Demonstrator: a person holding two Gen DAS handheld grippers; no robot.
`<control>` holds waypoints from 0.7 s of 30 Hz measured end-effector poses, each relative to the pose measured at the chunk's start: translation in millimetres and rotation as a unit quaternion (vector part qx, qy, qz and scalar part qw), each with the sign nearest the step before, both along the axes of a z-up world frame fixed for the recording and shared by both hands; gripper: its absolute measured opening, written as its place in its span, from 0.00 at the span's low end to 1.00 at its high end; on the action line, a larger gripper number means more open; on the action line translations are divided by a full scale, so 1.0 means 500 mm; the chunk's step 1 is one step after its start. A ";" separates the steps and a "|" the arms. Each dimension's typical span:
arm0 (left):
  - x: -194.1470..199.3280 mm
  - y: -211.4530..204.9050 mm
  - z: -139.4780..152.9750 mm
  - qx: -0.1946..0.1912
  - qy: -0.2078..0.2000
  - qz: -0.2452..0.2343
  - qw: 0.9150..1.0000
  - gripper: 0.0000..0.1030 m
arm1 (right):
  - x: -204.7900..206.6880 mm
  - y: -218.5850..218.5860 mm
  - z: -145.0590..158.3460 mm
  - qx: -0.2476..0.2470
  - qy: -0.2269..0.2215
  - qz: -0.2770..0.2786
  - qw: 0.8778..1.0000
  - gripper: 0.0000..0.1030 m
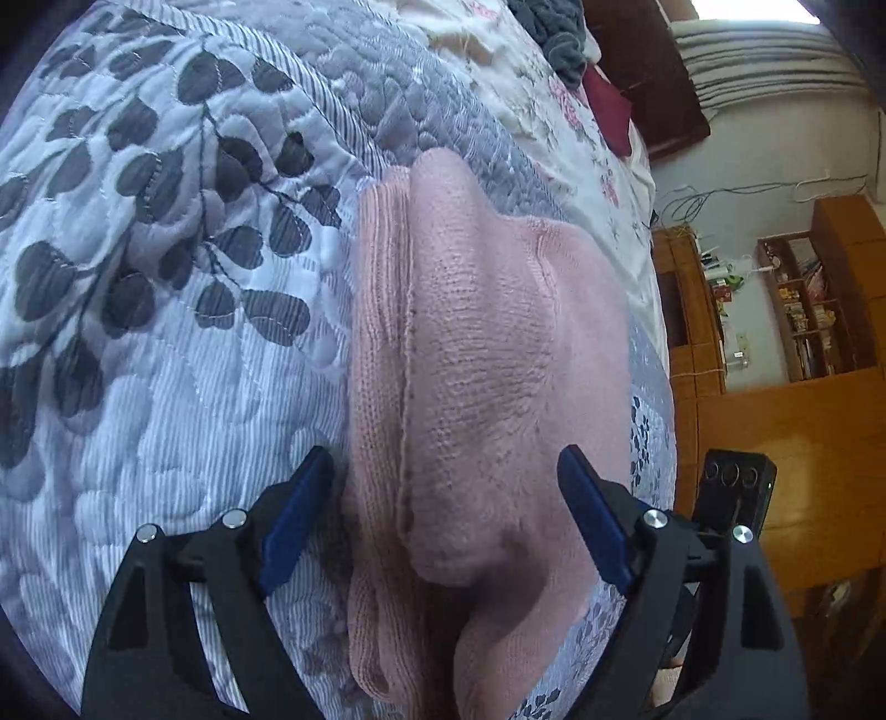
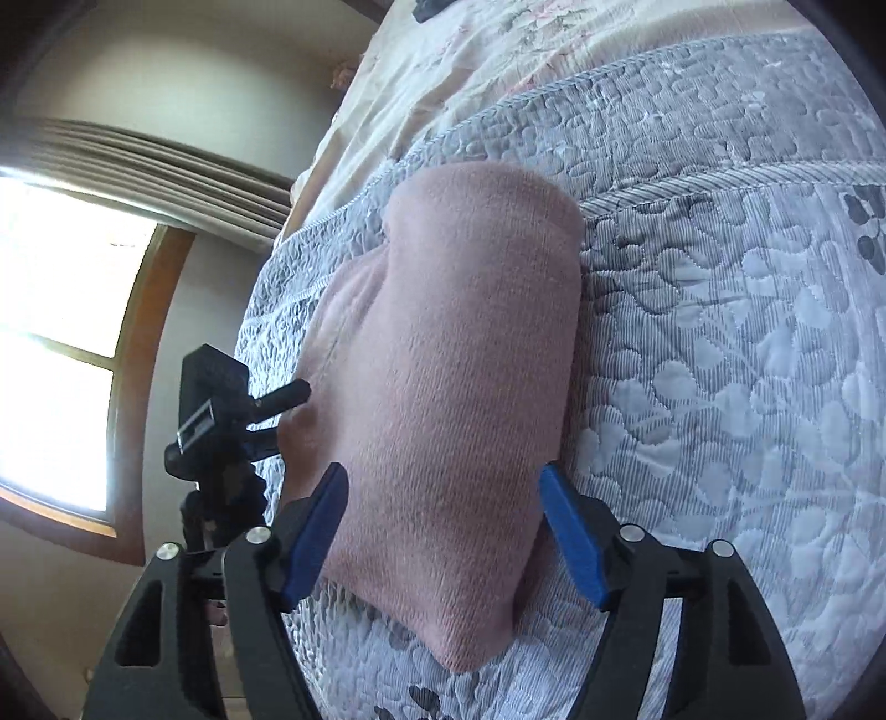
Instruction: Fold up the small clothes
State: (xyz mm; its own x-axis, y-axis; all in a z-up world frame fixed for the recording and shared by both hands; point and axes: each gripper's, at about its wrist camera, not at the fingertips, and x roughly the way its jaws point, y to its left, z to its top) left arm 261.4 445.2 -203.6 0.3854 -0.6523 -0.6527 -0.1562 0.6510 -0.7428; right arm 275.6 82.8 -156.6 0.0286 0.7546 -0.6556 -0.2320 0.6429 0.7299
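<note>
A pink knitted garment (image 1: pixel 476 354) lies folded into a long bundle on the grey leaf-patterned quilt (image 1: pixel 166 332); a ribbed hem runs along its left side. My left gripper (image 1: pixel 446 459) is open, its blue pads standing on either side of the near end of the bundle. In the right wrist view the same pink garment (image 2: pixel 465 360) lies between the open blue pads of my right gripper (image 2: pixel 443 476). The two grippers face the bundle from opposite sides. The right gripper's black body (image 1: pixel 731 493) shows at the bed's edge, and the left gripper (image 2: pixel 221 410) shows by the garment's left edge.
A cream floral sheet (image 1: pixel 554 72) covers the bed beyond the quilt, with dark grey clothes (image 1: pixel 554 27) and a red item (image 1: pixel 609 105) on it. Wooden shelves (image 1: pixel 803 299) stand past the bed's edge. A bright window (image 2: pixel 55 343) and curtain (image 2: pixel 166 166) are to the left.
</note>
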 end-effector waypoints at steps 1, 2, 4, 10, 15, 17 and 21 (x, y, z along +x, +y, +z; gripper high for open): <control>0.011 -0.006 -0.009 0.001 0.000 -0.011 1.000 0.80 | 0.012 0.003 -0.010 0.002 0.007 0.000 1.000 0.73; 0.021 -0.012 -0.013 0.000 -0.003 -0.021 1.000 0.81 | 0.022 0.008 -0.021 0.003 0.013 0.000 1.000 0.73; 0.042 -0.024 -0.015 -0.005 -0.015 -0.039 0.999 0.82 | 0.038 0.020 -0.044 0.003 0.026 -0.001 1.000 0.78; 0.083 -0.088 -0.024 0.011 -0.021 -0.093 0.995 0.91 | 0.067 0.043 -0.113 0.059 0.081 -0.018 0.995 0.87; 0.066 -0.091 -0.016 0.026 -0.028 -0.082 0.996 0.58 | 0.058 0.053 -0.101 0.071 0.059 -0.021 0.996 0.69; 0.050 -0.081 -0.007 0.000 -0.031 -0.065 0.997 0.49 | 0.046 0.042 -0.086 0.075 0.049 -0.022 0.996 0.62; -0.002 -0.106 0.026 -0.040 -0.061 -0.057 0.996 0.47 | 0.014 0.005 -0.038 0.082 0.026 -0.007 0.996 0.60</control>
State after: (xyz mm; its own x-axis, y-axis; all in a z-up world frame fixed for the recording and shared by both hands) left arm 260.3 391.9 -190.9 0.3785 -0.7441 -0.5504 0.0096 0.5978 -0.8016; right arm 282.6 85.3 -175.7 0.0090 0.8515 -0.5243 -0.1838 0.5168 0.8362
